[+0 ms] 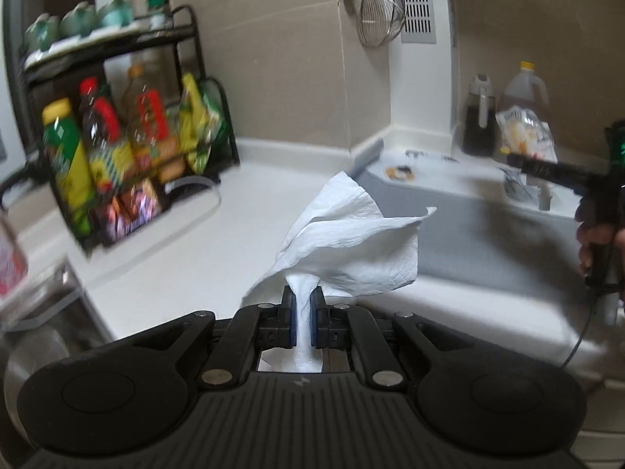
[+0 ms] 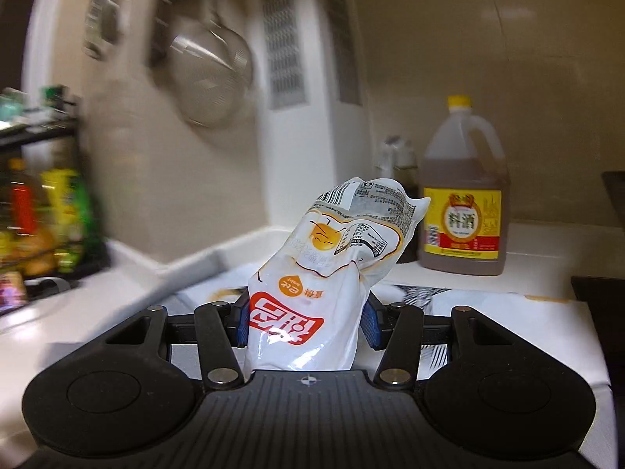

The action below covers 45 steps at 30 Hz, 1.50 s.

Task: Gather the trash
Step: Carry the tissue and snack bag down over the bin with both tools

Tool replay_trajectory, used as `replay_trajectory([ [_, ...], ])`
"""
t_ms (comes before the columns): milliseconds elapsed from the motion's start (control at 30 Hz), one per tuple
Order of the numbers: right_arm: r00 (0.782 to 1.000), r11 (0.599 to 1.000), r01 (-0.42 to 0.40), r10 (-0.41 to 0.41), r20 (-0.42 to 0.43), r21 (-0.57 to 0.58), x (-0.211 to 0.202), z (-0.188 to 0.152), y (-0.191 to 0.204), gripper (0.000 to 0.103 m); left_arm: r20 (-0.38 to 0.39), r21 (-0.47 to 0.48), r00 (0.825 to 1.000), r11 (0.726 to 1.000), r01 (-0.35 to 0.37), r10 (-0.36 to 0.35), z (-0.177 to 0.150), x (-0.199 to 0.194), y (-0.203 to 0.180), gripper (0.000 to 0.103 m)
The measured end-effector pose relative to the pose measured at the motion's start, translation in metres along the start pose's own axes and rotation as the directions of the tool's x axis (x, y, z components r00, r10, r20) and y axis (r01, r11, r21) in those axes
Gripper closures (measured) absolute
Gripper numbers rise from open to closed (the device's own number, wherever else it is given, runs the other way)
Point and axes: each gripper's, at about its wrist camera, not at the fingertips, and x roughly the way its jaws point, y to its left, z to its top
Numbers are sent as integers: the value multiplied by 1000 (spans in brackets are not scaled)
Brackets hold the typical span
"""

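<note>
L gripper [image 1: 303,305]: fingers clamped on white paper towel [image 1: 351,242] above counter [image 1: 234,211]. R gripper [image 2: 308,320]: fingers clamped on crumpled snack wrapper [image 2: 332,258], jug [image 2: 465,203] behind.

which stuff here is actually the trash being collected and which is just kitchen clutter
Trash, both pieces gripped:
- paper towel, in the left gripper
- snack wrapper, in the right gripper

Just lying about:
- condiment rack
- hanging strainer
- yellow-capped jug
- dark dispenser bottle
</note>
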Motion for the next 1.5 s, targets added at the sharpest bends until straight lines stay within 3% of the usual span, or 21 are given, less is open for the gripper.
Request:
replay_trajectory([
  [267, 974, 975, -215, 211, -85, -51, -136, -19, 27, 48, -41, -55, 998, 997, 47, -50, -59, -38, 10, 96],
  [533, 940, 942, -303, 269, -209, -148, -227, -74, 66, 48, -111, -56, 992, 997, 47, -52, -109, -46, 11, 96],
  [867, 864, 906, -391, 301, -404, -162, -238, -127, 102, 48, -188, -86, 978, 994, 72, -87, -146, -48, -1, 96],
  [1500, 813, 881, -425, 271, -515, -207, -220, -157, 120, 48, -303, -105, 948, 992, 68, -97, -158, -24, 4, 96],
])
